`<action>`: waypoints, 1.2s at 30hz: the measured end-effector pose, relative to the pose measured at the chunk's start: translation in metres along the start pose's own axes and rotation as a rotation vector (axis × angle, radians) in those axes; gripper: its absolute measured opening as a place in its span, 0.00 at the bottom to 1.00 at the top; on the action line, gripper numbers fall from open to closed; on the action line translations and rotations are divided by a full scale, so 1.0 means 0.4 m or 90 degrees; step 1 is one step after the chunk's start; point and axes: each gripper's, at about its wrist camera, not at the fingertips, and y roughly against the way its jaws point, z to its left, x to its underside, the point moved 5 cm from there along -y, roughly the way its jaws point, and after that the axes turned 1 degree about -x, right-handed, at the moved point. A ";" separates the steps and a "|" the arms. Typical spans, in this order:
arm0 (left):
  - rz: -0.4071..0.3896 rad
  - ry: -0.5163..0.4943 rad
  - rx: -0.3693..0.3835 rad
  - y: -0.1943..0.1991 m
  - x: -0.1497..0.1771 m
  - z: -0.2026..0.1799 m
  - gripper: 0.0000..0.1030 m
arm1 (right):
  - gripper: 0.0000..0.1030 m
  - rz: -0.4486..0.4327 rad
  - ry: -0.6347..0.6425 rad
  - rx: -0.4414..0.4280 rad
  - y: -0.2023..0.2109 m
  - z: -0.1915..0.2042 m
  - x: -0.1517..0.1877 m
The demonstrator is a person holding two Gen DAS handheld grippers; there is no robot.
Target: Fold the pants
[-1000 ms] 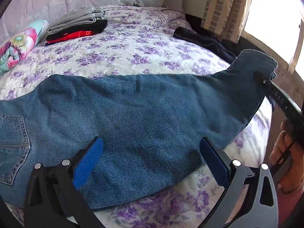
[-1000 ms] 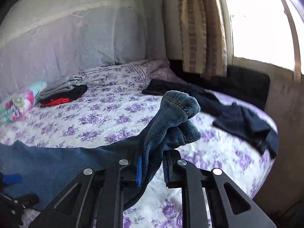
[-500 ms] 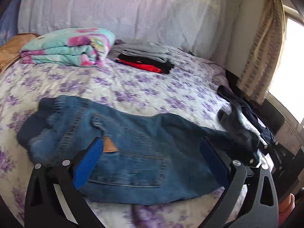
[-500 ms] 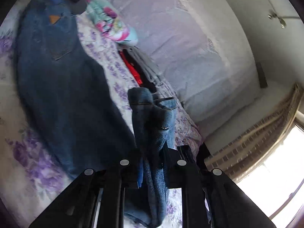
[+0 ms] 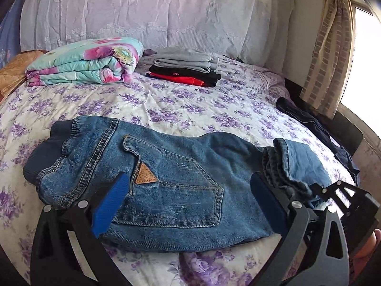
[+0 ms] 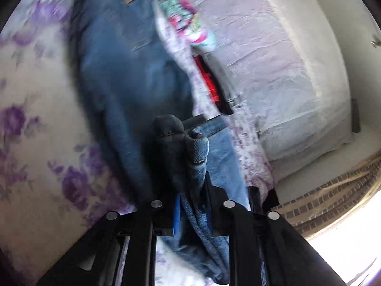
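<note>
Your right tongs (image 6: 191,205), just easing wider, clamp the blue denim pants' (image 5: 181,190) cuffs; your left tongs (image 5: 188,200) stand apart above them.

The blue jeans (image 5: 171,186) lie folded on the bed, back pocket up, leg ends bunched at the right.

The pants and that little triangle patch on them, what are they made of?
The pants look like blue denim: a woven, faded surface with orange-tan stitching around the pocket. The dark waistband looks like ribbed stretchy knit. The triangle patch is tan and smooth with a stitched edge, so probably leather or imitation leather; I can't tell which.
</note>
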 end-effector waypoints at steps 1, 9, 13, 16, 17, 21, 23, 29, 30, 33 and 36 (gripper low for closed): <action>0.002 0.000 0.000 -0.001 0.000 0.001 0.96 | 0.22 0.000 -0.003 -0.006 0.007 -0.008 -0.002; 0.007 -0.011 0.101 0.017 -0.057 -0.087 0.96 | 0.58 -0.149 -0.353 -0.286 0.128 -0.275 0.054; 0.007 -0.053 0.240 0.016 -0.100 -0.266 0.93 | 0.23 -0.118 -0.575 -0.335 -0.005 -0.415 0.160; 0.042 -0.138 0.298 -0.029 -0.081 -0.434 0.64 | 0.12 -0.070 -0.676 -0.399 -0.140 -0.443 0.221; 0.065 -0.164 0.311 -0.056 -0.061 -0.479 0.56 | 0.11 -0.053 -0.696 -0.424 -0.182 -0.438 0.236; 0.202 -0.197 0.262 -0.193 0.041 -0.532 0.50 | 0.10 0.057 -0.721 -0.488 -0.314 -0.311 0.298; 0.242 -0.169 0.262 -0.241 0.088 -0.514 0.50 | 0.08 0.036 -0.741 -0.498 -0.320 -0.282 0.308; 0.211 -0.163 0.276 -0.217 0.096 -0.503 0.50 | 0.13 -0.065 -0.763 -0.483 -0.175 -0.374 0.301; 0.209 -0.161 0.278 -0.215 0.095 -0.501 0.50 | 0.13 -0.073 -0.760 -0.483 -0.144 -0.373 0.303; 0.198 -0.164 0.279 -0.203 0.095 -0.501 0.50 | 0.13 -0.038 -0.730 -0.457 -0.082 -0.303 0.329; 0.195 -0.169 0.283 -0.208 0.095 -0.501 0.50 | 0.12 -0.023 -0.735 -0.412 -0.086 -0.206 0.371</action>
